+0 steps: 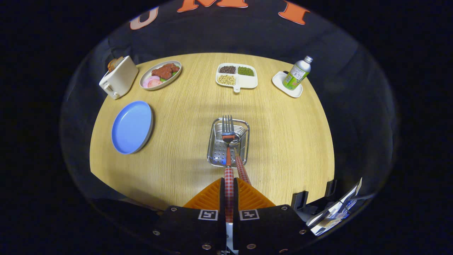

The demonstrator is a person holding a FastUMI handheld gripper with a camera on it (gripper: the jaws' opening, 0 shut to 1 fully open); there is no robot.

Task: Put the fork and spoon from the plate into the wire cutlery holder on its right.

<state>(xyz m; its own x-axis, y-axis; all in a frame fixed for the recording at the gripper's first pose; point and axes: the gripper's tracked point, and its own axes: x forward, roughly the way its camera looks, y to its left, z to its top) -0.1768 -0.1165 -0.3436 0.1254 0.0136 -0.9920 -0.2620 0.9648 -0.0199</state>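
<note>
My gripper [229,181] is shut on the red-and-white checked handle of the fork [227,124]. The fork reaches forward from between my fingers, its tines over the far rim of the wire cutlery holder [213,145]. The holder stands on the wooden table just ahead of the fingers. A second checked handle, the spoon's [242,169], leans out of the holder toward me, right beside the fork's handle. The spoon's bowl is hidden behind the fork's head. The blue plate [131,126] lies left of the holder with nothing on it.
A white toaster [118,82] and an oval plate of food [161,75] stand at the far left. A divided dish of beans [236,76] sits far centre. A bottle [297,73] stands on a white coaster at the far right. Papers [334,212] lie beside my right finger.
</note>
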